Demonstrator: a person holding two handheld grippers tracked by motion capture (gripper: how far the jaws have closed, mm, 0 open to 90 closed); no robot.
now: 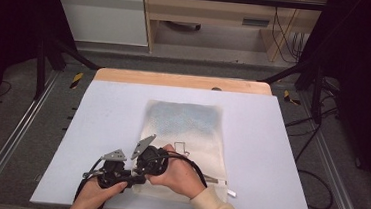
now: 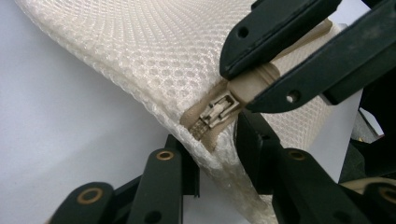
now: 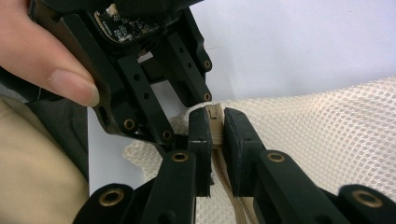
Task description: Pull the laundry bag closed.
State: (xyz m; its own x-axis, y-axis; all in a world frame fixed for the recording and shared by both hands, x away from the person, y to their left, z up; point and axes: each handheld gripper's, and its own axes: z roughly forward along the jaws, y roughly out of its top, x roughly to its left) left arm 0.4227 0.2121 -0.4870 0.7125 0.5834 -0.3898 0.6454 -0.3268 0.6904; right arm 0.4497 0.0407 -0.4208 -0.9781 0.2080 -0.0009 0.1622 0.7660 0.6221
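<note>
Currently, in the high view, the mesh bag lies flat on the white counter, and both hands have brought their tools to its near left corner: the left gripper sits just outside the corner, and the right gripper crosses in beside it, so close that their jaws nearly meet. Likely reason for the crowding: a zip needs one hold on the cloth and one on the puller. From the left gripper view, the zipper slider rests at the very end of the beige tape on the bag's corner, ahead of and between this gripper's own jaws, which straddle the corner edge with a gap on each side; no pad is seen pressing on the mesh. Beyond them the right gripper comes in from the upper right, its jaws pinched onto the beige tape just behind the slider. From the right gripper view, its own jaws stand nearly together with the zipper tape clamped upright between them, probably to anchor the end, and the left gripper stands beyond them at the corner of the mesh.
</note>
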